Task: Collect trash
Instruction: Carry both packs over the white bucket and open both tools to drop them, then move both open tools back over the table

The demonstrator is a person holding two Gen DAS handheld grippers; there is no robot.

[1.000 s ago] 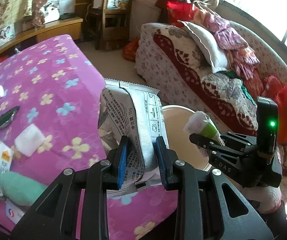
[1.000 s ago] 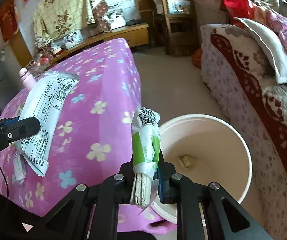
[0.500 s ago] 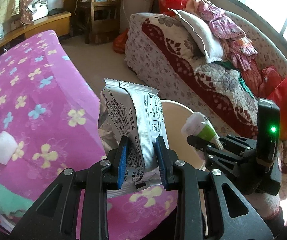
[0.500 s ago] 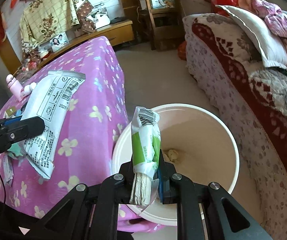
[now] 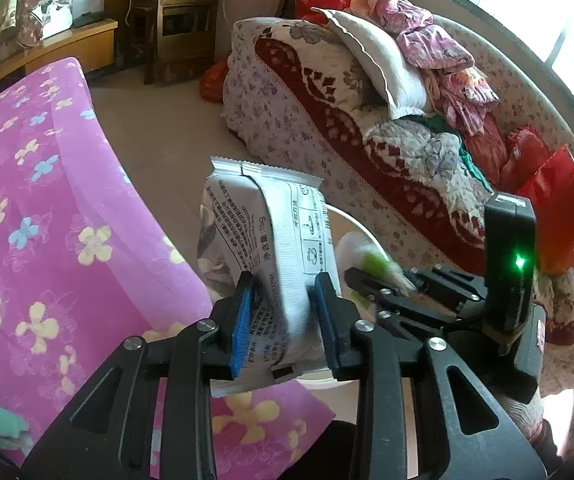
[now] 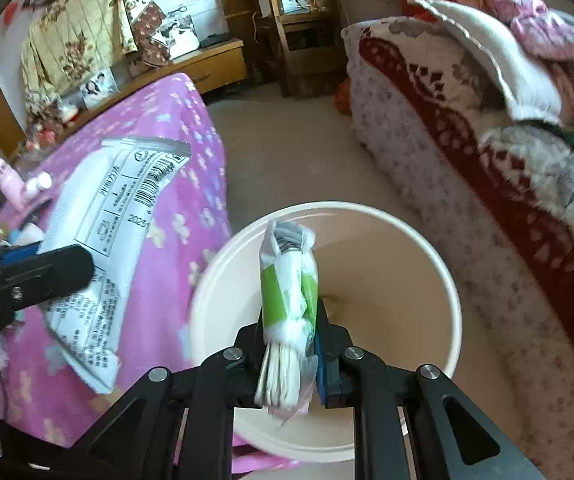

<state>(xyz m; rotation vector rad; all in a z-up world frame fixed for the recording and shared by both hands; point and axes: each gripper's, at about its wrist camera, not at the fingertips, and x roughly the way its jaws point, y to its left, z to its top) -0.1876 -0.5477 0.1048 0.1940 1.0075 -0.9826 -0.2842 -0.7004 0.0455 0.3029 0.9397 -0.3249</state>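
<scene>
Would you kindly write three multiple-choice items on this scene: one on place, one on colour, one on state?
1. Where is the bin?
A) on the sofa
B) on the floor beside the table
C) on the table

2. What colour is the tablecloth?
A) pink with flowers
B) plain blue
C) white

3. What is the right tool doing?
A) hanging open
B) gripping a green-white wrapper
C) gripping a bottle

Answers: B, the bin stands between table and sofa; A, flowered pink cloth; B, its fingers clamp the wrapper above the bin.
</scene>
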